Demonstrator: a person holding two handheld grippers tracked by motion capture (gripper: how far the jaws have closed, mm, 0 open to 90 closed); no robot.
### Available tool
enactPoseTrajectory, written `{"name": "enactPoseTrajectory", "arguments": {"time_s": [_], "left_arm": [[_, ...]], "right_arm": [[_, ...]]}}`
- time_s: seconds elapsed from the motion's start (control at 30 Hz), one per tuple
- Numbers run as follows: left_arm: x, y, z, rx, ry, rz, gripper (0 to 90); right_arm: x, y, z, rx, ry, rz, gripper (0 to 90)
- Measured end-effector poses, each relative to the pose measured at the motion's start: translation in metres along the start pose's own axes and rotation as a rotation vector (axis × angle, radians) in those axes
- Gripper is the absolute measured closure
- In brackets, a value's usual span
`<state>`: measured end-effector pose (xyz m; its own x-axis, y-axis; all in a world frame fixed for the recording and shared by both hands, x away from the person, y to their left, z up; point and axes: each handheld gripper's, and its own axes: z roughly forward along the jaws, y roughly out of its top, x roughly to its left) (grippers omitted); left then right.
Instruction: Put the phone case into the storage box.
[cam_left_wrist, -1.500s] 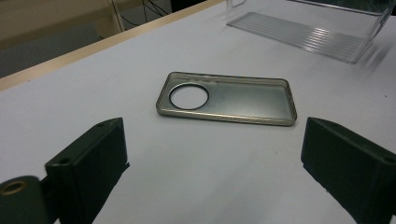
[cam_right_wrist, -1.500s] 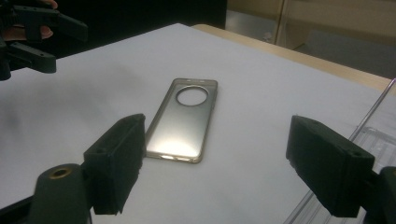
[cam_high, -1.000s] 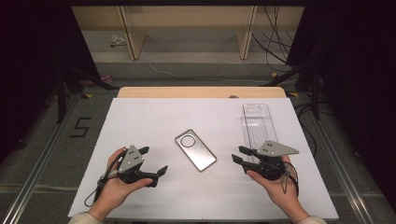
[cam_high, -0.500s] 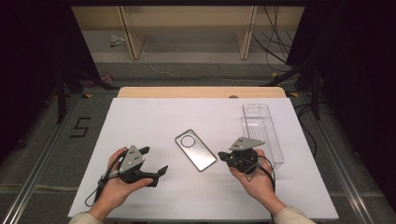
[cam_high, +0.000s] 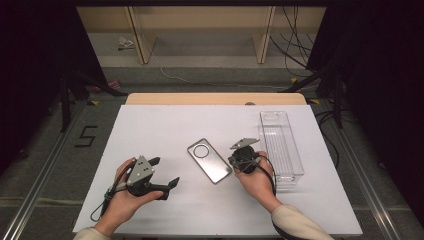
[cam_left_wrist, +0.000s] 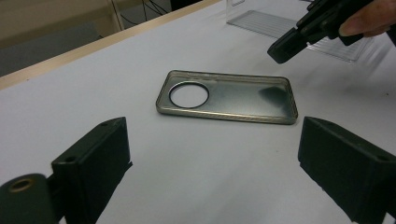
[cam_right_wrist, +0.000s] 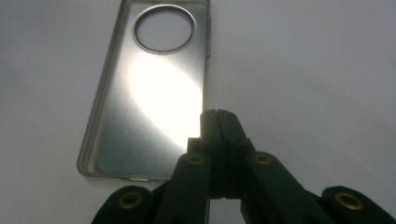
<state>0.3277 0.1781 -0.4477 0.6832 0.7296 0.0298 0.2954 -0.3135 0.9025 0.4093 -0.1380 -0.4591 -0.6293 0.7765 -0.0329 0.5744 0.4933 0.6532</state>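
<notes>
White tabletop (cam_high: 150, 130) carries a clear phone case (cam_high: 210, 160) with a round camera hole lying flat at centre, and a clear plastic tray (cam_high: 282, 145) to its right. Our right gripper (cam_high: 239, 161) has just closed, jaws together and empty, tips over the case's right edge. Our left gripper (cam_high: 165, 172) sits wide open, empty, well left of the case.

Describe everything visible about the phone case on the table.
The phone case is a thin, greyish translucent shell with a raised rim and a large round camera cutout near one end. It lies flat, open side up, at mid-table, set diagonally. The right tongs, shut, hover at its long edge; contact cannot be told. Nothing else touches it.
</notes>
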Motion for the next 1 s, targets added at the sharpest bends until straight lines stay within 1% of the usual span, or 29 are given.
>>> {"name": "enactPoseTrajectory", "arguments": {"time_s": [0.03, 0.07, 0.1, 0.17, 0.23, 0.47, 0.53, 0.57, 0.6, 0.63, 0.73, 0.77, 0.87, 0.9, 1.0], "left_arm": [[0.000, 0.000, 0.000, 0.000, 0.001, 0.000, 8.8], [0.000, 0.000, 0.000, 0.000, 0.001, -0.001, 8.8], [0.000, 0.000, 0.000, 0.000, -0.001, -0.002, 8.8], [0.000, 0.000, 0.000, 0.001, -0.001, -0.002, 8.8], [0.000, 0.000, 0.000, 0.002, 0.000, 0.000, 8.9], [0.000, 0.000, 0.000, 0.006, 0.002, -0.001, 9.2], [0.000, 0.000, 0.000, 0.006, 0.001, -0.002, 9.2], [0.000, 0.000, 0.000, 0.006, 0.001, -0.001, 9.3], [0.000, 0.000, 0.000, 0.006, 0.001, -0.001, 9.3], [0.000, -0.001, 0.001, 0.007, 0.001, -0.002, 9.3], [-0.001, -0.001, 0.001, 0.008, 0.001, 0.000, 9.4], [-0.001, 0.000, 0.001, 0.008, 0.002, 0.001, 9.4], [-0.001, -0.001, 0.001, 0.010, 0.001, 0.004, 9.6], [-0.001, -0.001, 0.001, 0.011, 0.000, 0.004, 9.7], [-0.001, -0.001, 0.001, 0.012, 0.000, 0.007, 9.8]], "right_arm": [[-0.002, 0.000, 0.005, 0.020, -0.009, 0.009, 90.0], [-0.002, 0.000, 0.005, 0.020, -0.009, 0.009, 90.0], [-0.003, -0.001, 0.008, 0.032, -0.013, 0.018, 90.0], [-0.004, -0.001, 0.009, 0.035, -0.014, 0.017, 90.0], [-0.004, -0.002, 0.012, 0.055, -0.015, 0.018, 90.0], [-0.001, -0.004, 0.015, 0.095, -0.004, 0.021, 90.0], [-0.001, -0.004, 0.016, 0.096, -0.006, 0.015, 90.0], [0.001, -0.004, 0.016, 0.104, 0.005, 0.016, 90.0], [0.001, -0.004, 0.016, 0.104, 0.005, 0.016, 90.0], [0.003, -0.004, 0.016, 0.107, 0.011, 0.007, 90.0], [0.008, -0.004, 0.016, 0.115, 0.038, 0.002, 90.0], [0.008, -0.004, 0.016, 0.115, 0.038, 0.002, 90.0], [0.017, -0.003, 0.017, 0.119, 0.065, -0.017, 90.0], [0.020, -0.003, 0.017, 0.120, 0.072, -0.017, 90.0], [0.023, -0.003, 0.017, 0.117, 0.078, -0.029, 90.0]]}}
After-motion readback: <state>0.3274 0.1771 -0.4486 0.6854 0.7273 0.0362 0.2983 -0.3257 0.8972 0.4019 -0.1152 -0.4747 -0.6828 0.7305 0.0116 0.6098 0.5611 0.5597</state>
